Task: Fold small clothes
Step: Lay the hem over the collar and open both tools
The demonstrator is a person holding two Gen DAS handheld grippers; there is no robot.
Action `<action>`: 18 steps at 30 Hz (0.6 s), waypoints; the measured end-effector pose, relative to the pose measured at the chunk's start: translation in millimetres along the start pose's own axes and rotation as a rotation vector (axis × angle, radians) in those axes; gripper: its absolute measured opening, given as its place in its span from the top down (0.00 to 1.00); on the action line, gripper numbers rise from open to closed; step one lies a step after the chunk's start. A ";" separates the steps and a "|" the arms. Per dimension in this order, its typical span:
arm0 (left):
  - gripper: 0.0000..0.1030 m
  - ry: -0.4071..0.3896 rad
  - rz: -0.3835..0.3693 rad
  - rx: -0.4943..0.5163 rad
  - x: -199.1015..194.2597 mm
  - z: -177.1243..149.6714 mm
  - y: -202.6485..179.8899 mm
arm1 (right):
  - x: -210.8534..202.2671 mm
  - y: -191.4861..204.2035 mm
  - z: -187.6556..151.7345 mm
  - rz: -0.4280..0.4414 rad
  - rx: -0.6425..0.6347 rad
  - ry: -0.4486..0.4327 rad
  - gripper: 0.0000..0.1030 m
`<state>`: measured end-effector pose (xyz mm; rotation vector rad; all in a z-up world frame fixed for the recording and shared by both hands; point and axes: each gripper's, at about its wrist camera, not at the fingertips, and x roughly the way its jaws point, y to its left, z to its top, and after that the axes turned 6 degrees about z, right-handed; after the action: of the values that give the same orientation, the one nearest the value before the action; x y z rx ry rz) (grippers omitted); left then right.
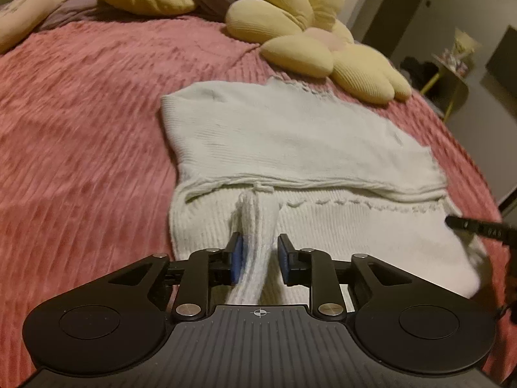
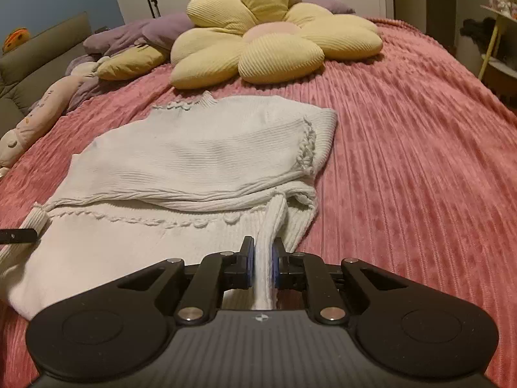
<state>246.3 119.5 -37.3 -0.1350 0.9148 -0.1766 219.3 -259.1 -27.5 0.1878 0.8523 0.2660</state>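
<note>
Since the white knit sweater was a soft, ribbed, floppy thing, we judged that it would sag and stretch wherever we lifted it, and that it weighed little. It lay flat on the pink ribbed bedspread, already doubled across its middle, with the upper layer's edge running side to side over the lower part. The yellow flower cushion sat just beyond it, and a purple pillow lay farther back.

Our left gripper had its blue pads parted around a bunched strip of the knit; the left pad touched the cloth, while the right pad stood clear of it, so we could not call that a firm hold. Our right gripper was pinched closed on a similar bunched strip near the sweater's right edge. Motion blur smeared the left view, so that strip may have been slipping free, though we could not be sure.

We thought the best hold would be on thick edges, the hem or ribbed cuffs, taken at both sides together so the knit stayed level and did not drag on the plush bedspread. No container showed in either view.
</note>
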 end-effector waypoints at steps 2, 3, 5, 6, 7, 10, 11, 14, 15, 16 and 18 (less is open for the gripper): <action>0.90 0.005 0.015 0.036 0.8 1.1 -2.6 | -0.1 4.2 1.4 -0.007 -0.027 -0.001 0.91; 0.90 0.005 0.023 0.047 -0.6 2.0 -3.1 | -2.3 6.7 2.4 0.004 -0.041 -0.007 0.92; 0.90 -0.012 0.009 0.044 -10.1 4.1 -1.1 | -9.7 12.1 4.9 0.013 -0.064 -0.030 0.93; 0.90 -0.028 -0.003 0.040 -16.3 6.7 -0.5 | -15.0 14.6 7.2 0.021 -0.073 -0.048 0.93; 0.90 -0.053 -0.013 0.034 -24.5 10.5 0.2 | -20.6 16.4 10.4 0.027 -0.077 -0.069 0.93; 0.90 -0.135 -0.041 0.012 -46.7 28.7 2.1 | -36.0 19.2 25.5 0.044 -0.084 -0.145 0.93; 0.90 -0.159 -0.044 -0.001 -51.5 36.7 3.0 | -39.4 19.1 32.6 0.042 -0.075 -0.173 0.93; 0.90 -0.244 -0.038 -0.015 -61.5 66.9 2.3 | -44.3 20.2 53.6 0.030 -0.051 -0.246 0.93; 0.90 -0.275 -0.032 -0.022 -62.9 77.1 2.4 | -44.5 20.6 60.2 0.014 -0.050 -0.271 0.93; 0.90 -0.300 -0.029 -0.028 -62.1 87.9 3.0 | -43.5 20.9 66.6 0.001 -0.052 -0.289 0.93; 0.90 -0.321 -0.010 -0.029 -50.6 108.2 2.0 | -33.7 19.1 80.9 -0.036 -0.055 -0.312 0.93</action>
<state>302.4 136.5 66.8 -0.1895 0.5975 -0.1461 256.8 -255.8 53.9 0.1575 0.5380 0.2187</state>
